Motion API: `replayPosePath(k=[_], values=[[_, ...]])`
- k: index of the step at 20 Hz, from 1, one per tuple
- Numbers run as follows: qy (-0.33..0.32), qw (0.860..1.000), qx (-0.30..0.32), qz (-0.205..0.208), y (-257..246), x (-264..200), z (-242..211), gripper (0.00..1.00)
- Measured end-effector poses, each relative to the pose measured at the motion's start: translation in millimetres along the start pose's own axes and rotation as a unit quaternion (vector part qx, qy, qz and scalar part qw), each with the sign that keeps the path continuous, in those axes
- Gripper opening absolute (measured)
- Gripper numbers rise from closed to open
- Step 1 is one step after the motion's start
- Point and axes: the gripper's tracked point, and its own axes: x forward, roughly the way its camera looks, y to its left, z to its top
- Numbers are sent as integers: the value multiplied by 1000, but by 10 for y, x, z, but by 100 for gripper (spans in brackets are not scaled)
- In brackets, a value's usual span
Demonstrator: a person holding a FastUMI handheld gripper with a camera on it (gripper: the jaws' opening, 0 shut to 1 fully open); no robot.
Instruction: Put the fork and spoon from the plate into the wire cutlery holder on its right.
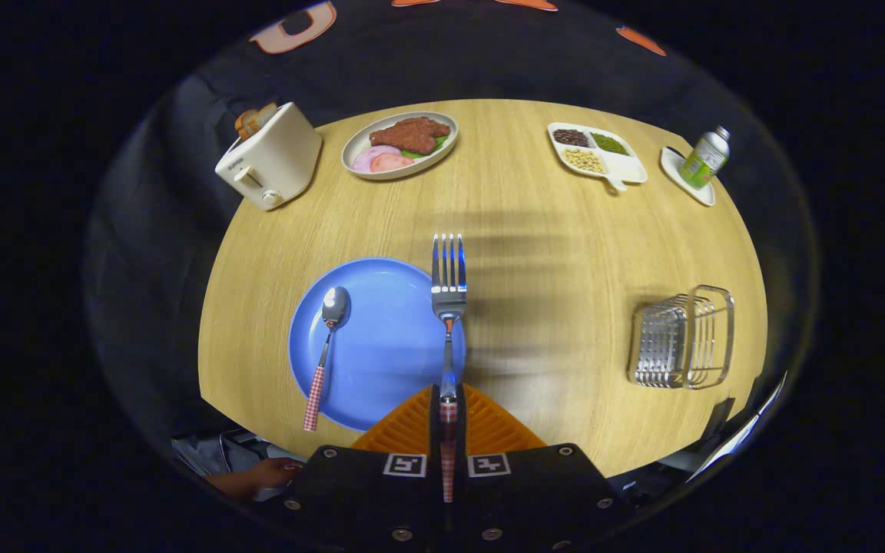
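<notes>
- Gripper view showed the gripper (448, 418) clenched on the fork (449, 296), both fingers pressed against its red-and-white checked handle
- the fork stuck straight out ahead of the fingers, tines pointing away, its head over the right rim of the blue plate (381, 346); whether it was lifted clear of the plate could not be told
- the spoon (325, 346) lay on the left part of the blue plate, bowl toward the far side, its checked handle reaching over the near rim onto the round wooden table (535, 223)
- the wire cutlery holder (682, 338) stood on the table to the right of the plate, well apart from the fork
- beyond the plate, along the far edge, stood a cream toaster (270, 157) with bread in its slot, an oval dish of meat and sliced food (400, 144), a divided white tray of beans (594, 153), and a green-labelled bottle (706, 157) on a small white saucer (690, 183)
- a person's hand (258, 476) showed low beside the gripper body, to its left
</notes>
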Motion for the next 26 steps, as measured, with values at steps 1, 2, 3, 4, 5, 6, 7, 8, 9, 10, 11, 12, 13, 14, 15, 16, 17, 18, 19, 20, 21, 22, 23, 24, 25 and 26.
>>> replayPosePath(k=[1, 2, 3, 4, 5, 6, 7, 8, 9, 10, 11, 12, 13, 14, 15, 16, 17, 18, 19, 20, 21, 22, 23, 24, 25, 26], values=[[0, 1000, 10, -5, -138, -71, -26, 5], [4, 1000, 21, -10, -283, -144, -53, 5], [6, 999, 32, -15, -436, -214, -80, 5], [13, 999, 43, -19, -575, -279, -115, 5], [17, 998, 53, -23, -722, -342, -144, 5], [22, 998, 59, -28, -853, -378, -163, 5], [32, 997, 60, -34, -995, -423, -214, 5], [39, 997, 61, -38, -1119, -461, -238, 5], [52, 996, 60, -41, -1226, -494, -284, 5], [59, 996, 60, -42, -1325, -523, -298, 5], [69, 995, 58, -41, -1396, -547, -315, 5], [79, 995, 55, -39, -1462, -574, -325, 5], [88, 994, 51, -34, -1518, -573, -329, 5], [100, 993, 49, -28, -1564, -571, -345, 5], [113, 992, 47, -20, -1600, -558, -375, 5], [130, 990, 47, -14, -1640, -560, -401, 5], [143, 988, 47, -11, -1684, -530, -436, 5], [160, 986, 44, -7, -1727, -506, -475, 5], [174, 984, 44, -5, -1777, -484, -503, 5], [186, 982, 44, 0, -1799, -464, -510, 5], [196, 980, 45, 4, -1847, -466, -514, 5], [204, 978, 45, 11, -1855, -451, -499, 5], [213, 976, 47, 16, -1861, -448, -494, 5], [223, 973, 47, 21, -1864, -437, -492, 5], [231, 972, 46, 23, -1891, -432, -478, 5], [239, 970, 43, 24, -1911, -417, -470, 6]])
